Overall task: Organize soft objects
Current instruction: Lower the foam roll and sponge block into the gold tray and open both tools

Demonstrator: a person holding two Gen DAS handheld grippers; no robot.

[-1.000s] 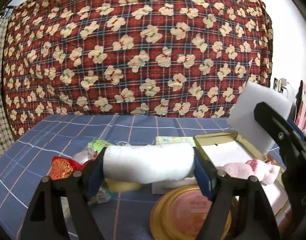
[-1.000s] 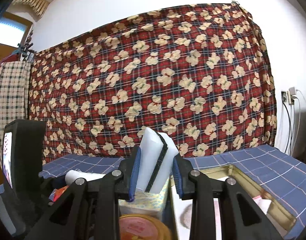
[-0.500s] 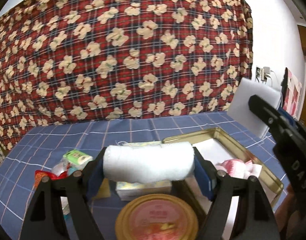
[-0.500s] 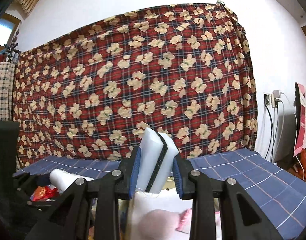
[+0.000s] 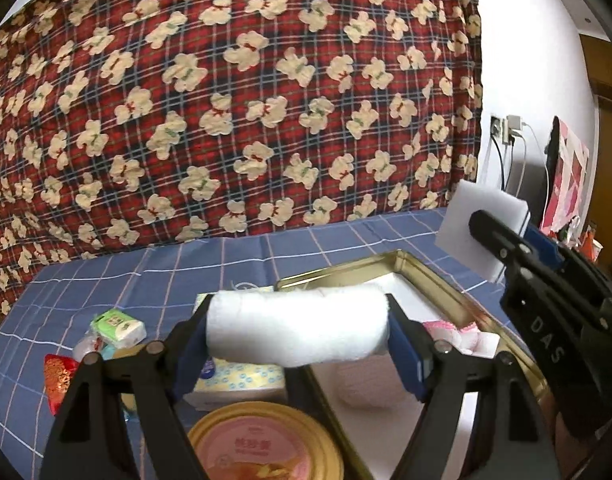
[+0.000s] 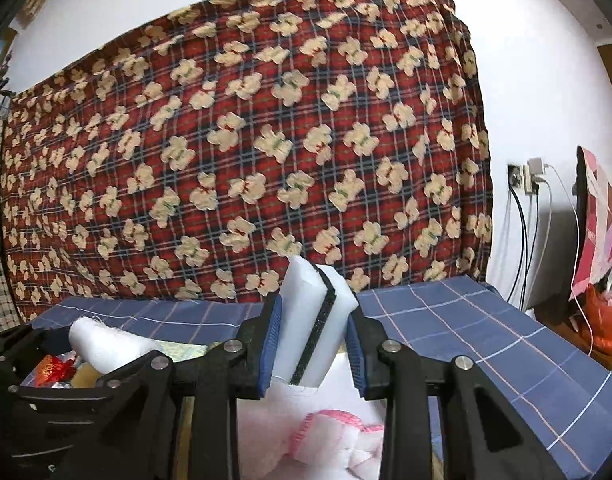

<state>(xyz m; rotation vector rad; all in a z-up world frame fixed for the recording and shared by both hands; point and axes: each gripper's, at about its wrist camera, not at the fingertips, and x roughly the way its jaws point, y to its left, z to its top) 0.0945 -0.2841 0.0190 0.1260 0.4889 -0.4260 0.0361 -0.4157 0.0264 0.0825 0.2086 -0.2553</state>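
Two tools loaded: rolled towel crosswise left, sponge upright right.

Bear-print plaid cloth; wall socket

white rolled towel lies sideways above the gold tin, white sponge upright, pink fluffy cloth lying inside.
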